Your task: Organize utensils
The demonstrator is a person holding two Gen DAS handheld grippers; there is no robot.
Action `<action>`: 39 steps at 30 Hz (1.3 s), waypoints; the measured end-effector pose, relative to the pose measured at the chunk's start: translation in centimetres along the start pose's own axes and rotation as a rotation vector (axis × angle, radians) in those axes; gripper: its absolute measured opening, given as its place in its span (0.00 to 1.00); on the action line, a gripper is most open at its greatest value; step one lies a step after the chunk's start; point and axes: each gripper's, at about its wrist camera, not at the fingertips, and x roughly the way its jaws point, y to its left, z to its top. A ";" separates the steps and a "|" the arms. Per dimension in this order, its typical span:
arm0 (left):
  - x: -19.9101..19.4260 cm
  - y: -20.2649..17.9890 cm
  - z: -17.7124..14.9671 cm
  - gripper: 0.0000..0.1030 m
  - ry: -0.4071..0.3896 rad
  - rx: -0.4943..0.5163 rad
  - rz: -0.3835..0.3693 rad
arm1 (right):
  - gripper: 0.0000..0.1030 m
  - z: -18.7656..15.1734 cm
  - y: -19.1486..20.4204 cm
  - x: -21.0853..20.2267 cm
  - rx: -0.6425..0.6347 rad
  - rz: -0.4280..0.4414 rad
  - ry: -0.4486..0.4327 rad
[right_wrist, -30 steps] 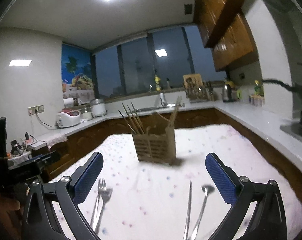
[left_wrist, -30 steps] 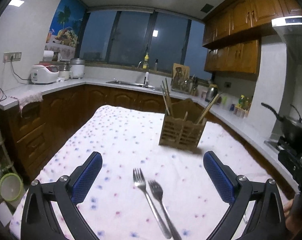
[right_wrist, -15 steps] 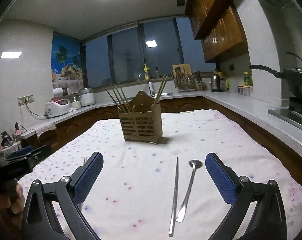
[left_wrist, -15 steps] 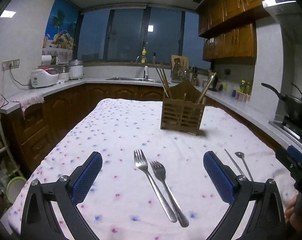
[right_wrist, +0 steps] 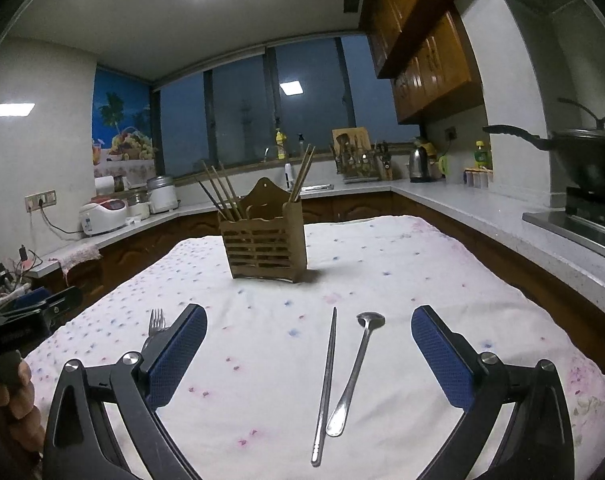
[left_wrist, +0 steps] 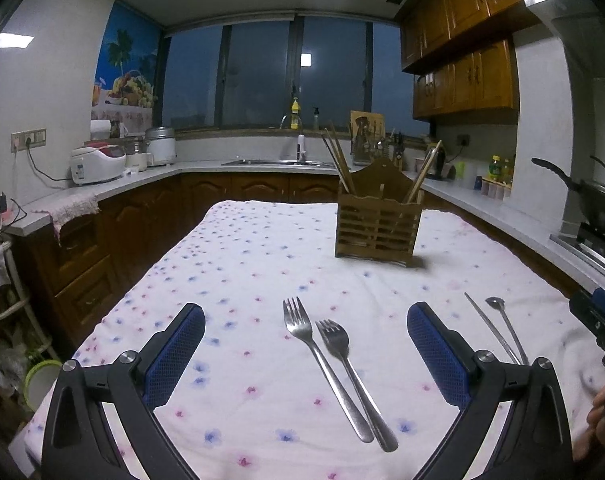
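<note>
- Four loose utensils lie on the flowered tablecloth (left_wrist: 238,264), none yet in the wooden holder (left_wrist: 376,224), which stands upright further back with chopsticks (right_wrist: 222,192) leaning in its outer compartments.
- Left gripper (left_wrist: 306,344): fingers spread wide, holding nothing, hovering over the long fork (left_wrist: 322,364) and short fork (left_wrist: 352,376); the two lie side by side, handles nearly touching toward the camera.
- Right gripper (right_wrist: 309,344): likewise wide apart and empty, above the metal chopsticks (right_wrist: 325,384) and the spoon (right_wrist: 354,376), whose handle end meets the chopsticks.
- Handling advice, as judgement: take one piece at a time; close on mid-handle, where neighbours diverge, so the second piece is not dragged.
- Thin flat metal on cloth: press down low, expect slipping.
- Tilt upright before lowering into a compartment.
</note>
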 end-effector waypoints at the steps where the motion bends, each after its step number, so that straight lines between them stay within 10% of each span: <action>1: 0.0 0.0 0.0 0.99 0.000 0.002 0.001 | 1.00 0.0 0.1 0.0 -0.002 0.003 -0.002; 39: 0.1 0.6 -0.2 0.99 -0.018 0.014 0.014 | 1.00 -0.5 0.3 0.5 -0.011 0.021 -0.005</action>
